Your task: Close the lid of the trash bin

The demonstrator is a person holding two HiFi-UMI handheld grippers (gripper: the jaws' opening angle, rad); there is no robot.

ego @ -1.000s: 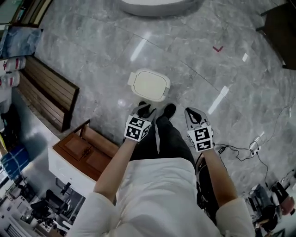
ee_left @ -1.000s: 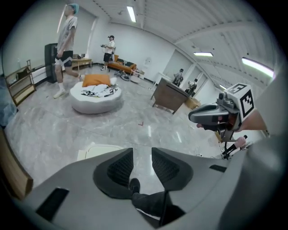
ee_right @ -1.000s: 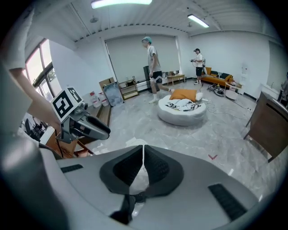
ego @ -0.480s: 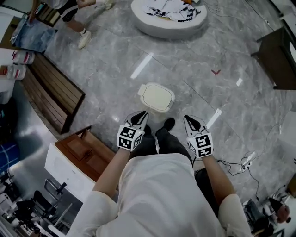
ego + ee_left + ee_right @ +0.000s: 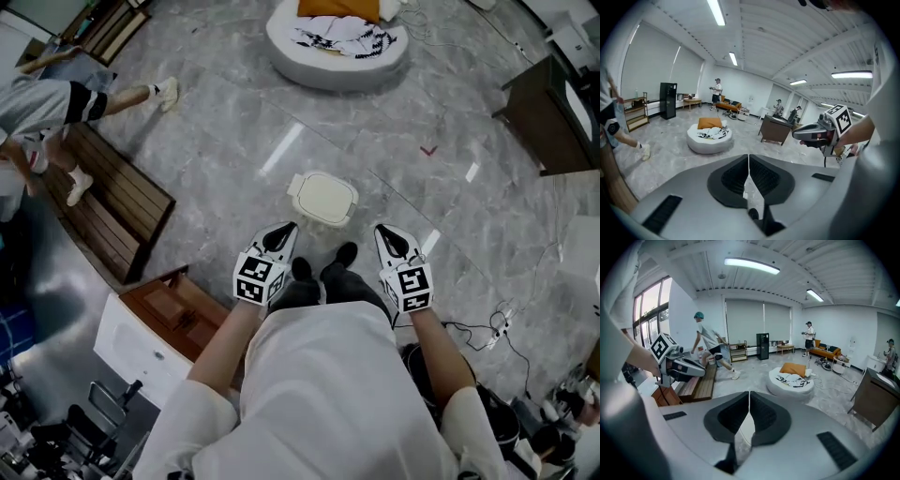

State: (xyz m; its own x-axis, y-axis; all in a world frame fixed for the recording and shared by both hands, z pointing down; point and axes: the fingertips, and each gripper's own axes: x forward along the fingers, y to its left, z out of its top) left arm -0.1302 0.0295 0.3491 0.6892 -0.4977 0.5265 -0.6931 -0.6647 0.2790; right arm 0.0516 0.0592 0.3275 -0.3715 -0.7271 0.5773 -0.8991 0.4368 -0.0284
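The trash bin (image 5: pixel 323 198) stands on the grey marble floor with its white lid lying flat on top. Both grippers hang above and nearer than it, touching nothing. My left gripper (image 5: pixel 283 232) is at the bin's near left; its jaws are closing and meet at the tips (image 5: pixel 748 161) with nothing between them. My right gripper (image 5: pixel 391 234) is at the bin's near right, shut and empty, its tips together (image 5: pixel 749 398). Each gripper view looks out across the room and shows the other gripper (image 5: pixel 820 133) (image 5: pixel 677 366), not the bin.
A wooden bench (image 5: pixel 112 211) and a brown-topped white cabinet (image 5: pixel 173 314) lie to the left. A round white floor cushion (image 5: pixel 337 37) is beyond the bin, a dark cabinet (image 5: pixel 548 117) far right, cables (image 5: pixel 483 330) near right. A person (image 5: pixel 56 98) walks at the left.
Both grippers have lifted up and away from the bin, which now looks smaller and farther. A walking person has come into view at the left.
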